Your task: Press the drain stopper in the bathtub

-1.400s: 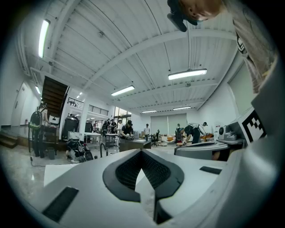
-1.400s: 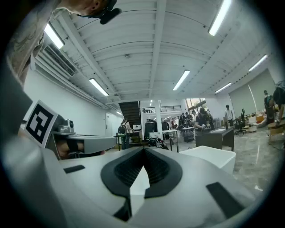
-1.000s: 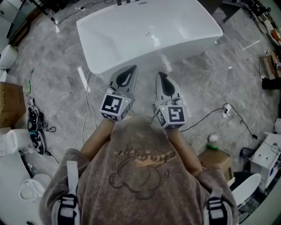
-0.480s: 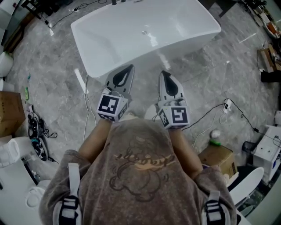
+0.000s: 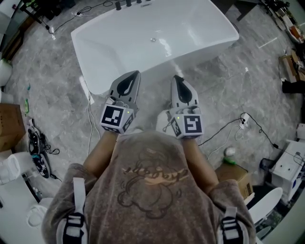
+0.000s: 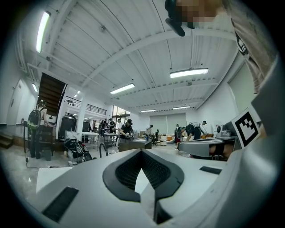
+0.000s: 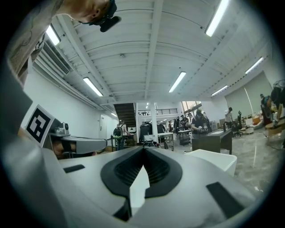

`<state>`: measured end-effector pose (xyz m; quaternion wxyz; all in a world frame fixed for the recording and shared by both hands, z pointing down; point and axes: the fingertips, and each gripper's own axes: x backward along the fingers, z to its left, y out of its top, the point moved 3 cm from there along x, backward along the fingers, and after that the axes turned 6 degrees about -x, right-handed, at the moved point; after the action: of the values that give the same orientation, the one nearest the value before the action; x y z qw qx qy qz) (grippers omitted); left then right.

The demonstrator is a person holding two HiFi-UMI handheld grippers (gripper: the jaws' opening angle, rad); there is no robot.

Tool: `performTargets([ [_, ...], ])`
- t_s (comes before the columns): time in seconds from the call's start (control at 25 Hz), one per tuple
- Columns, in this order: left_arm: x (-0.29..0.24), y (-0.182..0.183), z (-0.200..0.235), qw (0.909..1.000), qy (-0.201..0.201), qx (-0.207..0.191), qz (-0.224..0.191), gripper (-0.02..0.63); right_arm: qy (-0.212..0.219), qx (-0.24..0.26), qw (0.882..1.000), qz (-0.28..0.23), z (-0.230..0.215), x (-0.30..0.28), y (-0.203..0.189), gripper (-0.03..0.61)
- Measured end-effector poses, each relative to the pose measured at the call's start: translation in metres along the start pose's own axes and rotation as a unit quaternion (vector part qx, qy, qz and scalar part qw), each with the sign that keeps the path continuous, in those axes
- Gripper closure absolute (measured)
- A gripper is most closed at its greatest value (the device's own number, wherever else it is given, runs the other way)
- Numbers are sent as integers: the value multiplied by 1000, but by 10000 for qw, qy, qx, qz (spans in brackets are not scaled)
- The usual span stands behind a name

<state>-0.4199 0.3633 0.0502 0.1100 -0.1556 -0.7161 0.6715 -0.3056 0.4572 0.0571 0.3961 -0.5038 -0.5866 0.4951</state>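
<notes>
In the head view a white bathtub (image 5: 205, 35) lies across the top, with a small round metal drain stopper (image 5: 153, 39) on its floor. My left gripper (image 5: 135, 74) and right gripper (image 5: 176, 78) are held side by side, both shut and holding nothing, tips just short of the tub's near rim. In the left gripper view the left gripper (image 6: 141, 152) points level into the hall. In the right gripper view the right gripper (image 7: 143, 149) points the same way, with a corner of the bathtub (image 7: 213, 160) at its right. Neither gripper view shows the stopper.
Dark taps (image 5: 127, 4) stand on the tub's far rim. Cables (image 5: 90, 128) and a power strip (image 5: 244, 121) lie on the grey marble floor. Cardboard boxes (image 5: 10, 119) (image 5: 234, 174) and white fixtures (image 5: 288, 167) stand at both sides. People work at desks far off.
The tub has come lower and closer in the head view. Both grippers have moved forward toward its near rim, still shut and side by side.
</notes>
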Motion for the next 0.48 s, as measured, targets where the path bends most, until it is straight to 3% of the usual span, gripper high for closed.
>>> performTargets([
  [0.48, -104, 9, 15, 9997, 232, 0, 40, 614, 383, -63, 9991, 165, -71, -78, 15, 578],
])
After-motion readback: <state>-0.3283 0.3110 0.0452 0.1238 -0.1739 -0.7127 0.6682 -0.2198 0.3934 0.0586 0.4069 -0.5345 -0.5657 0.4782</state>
